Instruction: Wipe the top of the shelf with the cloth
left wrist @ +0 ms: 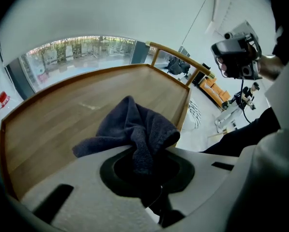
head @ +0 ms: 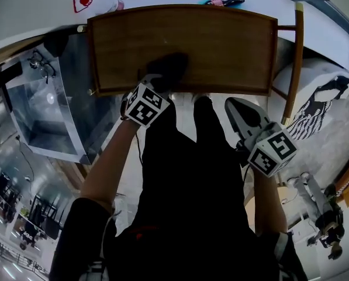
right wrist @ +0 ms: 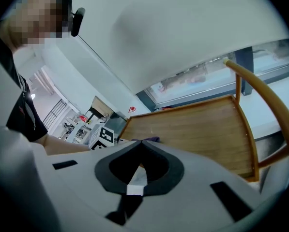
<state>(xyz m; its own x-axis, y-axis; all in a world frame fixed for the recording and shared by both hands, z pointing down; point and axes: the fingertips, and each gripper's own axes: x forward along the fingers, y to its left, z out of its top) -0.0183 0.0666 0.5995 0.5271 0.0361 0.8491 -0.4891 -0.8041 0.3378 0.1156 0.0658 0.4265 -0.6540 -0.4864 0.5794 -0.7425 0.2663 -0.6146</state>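
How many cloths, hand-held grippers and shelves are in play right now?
dark cloth: 1
Hand-held grippers: 2 (left hand-held gripper shut on the cloth, right hand-held gripper shut, empty)
wooden shelf: 1
Total: 4

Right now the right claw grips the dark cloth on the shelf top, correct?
No, it is the left claw that grips the dark cloth on the shelf top; the left gripper view shows it. The right claw is shut on nothing.
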